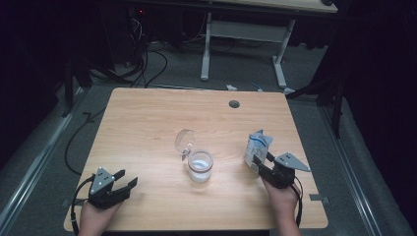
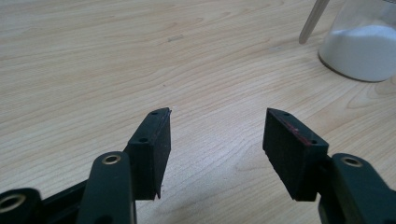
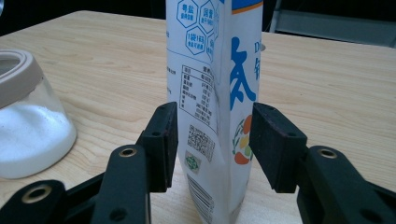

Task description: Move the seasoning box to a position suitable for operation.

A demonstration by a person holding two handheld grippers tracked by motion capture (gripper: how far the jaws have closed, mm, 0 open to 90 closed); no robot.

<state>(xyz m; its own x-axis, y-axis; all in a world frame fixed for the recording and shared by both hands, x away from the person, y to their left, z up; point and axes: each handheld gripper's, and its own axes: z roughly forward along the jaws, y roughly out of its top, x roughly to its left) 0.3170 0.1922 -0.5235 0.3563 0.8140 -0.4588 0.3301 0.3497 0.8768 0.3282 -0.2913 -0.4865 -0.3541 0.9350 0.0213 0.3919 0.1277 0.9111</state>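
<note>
High view, bottom left: left gripper (image 1: 122,180) on the light wooden table (image 1: 147,118), fingers released, empty. Lower right: right gripper (image 1: 259,164), fingers released astride upright white-and-blue paper carton (image 1: 256,146). Centre: clear glass jar of white powder (image 1: 200,166).

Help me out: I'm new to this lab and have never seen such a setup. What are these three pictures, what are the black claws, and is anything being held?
A person sits at a wooden table and holds a two-jaw tool in each hand. The high view looks down from above; each of the other two comes from a camera riding on one tool, looking along its jaws. The left gripper stands open over bare wood. The right gripper has a white printed bag, standing upright, between its jaws, but small gaps show beside both pads, so it is not clamped. In the middle stands a glass jar with white powder inside, its hinged lid swung open.
</note>
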